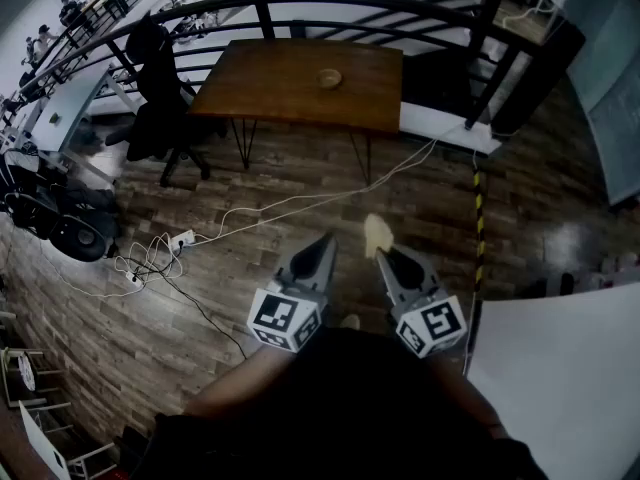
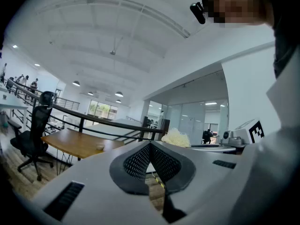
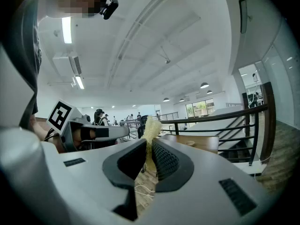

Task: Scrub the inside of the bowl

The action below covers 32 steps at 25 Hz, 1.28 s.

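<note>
Head view: the left gripper [image 1: 326, 239] and right gripper [image 1: 386, 254] hover over the wood-plank floor [image 1: 300, 173]. A small tan bowl [image 1: 330, 78] sits on the distant brown wooden bench [image 1: 270, 93].
Left gripper view: fingers [image 2: 138, 163] clenched, empty.
Right gripper view: fingers [image 3: 166, 161] grasp a pale yellow fibrous scrubber [image 3: 151, 129].

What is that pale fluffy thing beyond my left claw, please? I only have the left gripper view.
Observer: It is a yellowish scrubber, pinched between the pads of the right claw.
Operator: Thank you. Is the bowl within reach?
Observer: Probably not. In the head view the bowl sits on the wooden table, while your left claw and the right one hang over the floor, well short of it.
Operator: Is anything in the way?
Observer: White cables cross the floor between you and the table.
</note>
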Motion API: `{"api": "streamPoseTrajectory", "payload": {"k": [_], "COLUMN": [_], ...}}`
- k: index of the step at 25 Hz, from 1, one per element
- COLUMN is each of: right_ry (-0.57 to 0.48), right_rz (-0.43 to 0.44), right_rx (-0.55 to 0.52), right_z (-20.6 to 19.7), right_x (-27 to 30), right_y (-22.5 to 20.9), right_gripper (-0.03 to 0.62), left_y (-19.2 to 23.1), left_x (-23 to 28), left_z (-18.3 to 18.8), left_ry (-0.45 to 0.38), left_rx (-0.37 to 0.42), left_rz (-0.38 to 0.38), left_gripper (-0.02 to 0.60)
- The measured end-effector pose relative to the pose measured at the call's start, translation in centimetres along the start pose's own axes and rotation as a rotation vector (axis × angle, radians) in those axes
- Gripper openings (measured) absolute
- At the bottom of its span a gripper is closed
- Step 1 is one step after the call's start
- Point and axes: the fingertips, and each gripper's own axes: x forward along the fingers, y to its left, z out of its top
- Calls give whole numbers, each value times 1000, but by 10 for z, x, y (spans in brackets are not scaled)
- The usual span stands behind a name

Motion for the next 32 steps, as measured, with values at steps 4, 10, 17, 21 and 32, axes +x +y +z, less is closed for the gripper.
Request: {"api": "streamPoseTrajectory", "payload": {"k": [4, 10, 17, 21, 32], "right_ry": [-7, 6, -12, -28, -17], "right_rz": [2, 3, -6, -3, 25], "right_rx": [-6, -4, 2, -14, -11], "right_z": [1, 0, 11, 27, 31], "right_x": [6, 32, 95, 141, 238], "right_y": [0, 12, 31, 60, 118], "right_gripper": [46, 46, 48, 48, 48], "left_y": [5, 34, 96, 144, 247], "left_x": [0, -2, -5, -15, -45], "left_z": [0, 2, 15, 37, 51], "left_ry": [-1, -8, -8, -13, -11], "left_rx": [-6, -22, -26, -14, -20], "left_rz": [-2, -9, -26, -40, -28], "left_gripper": [-3, -3, -3, -3, -3]}}
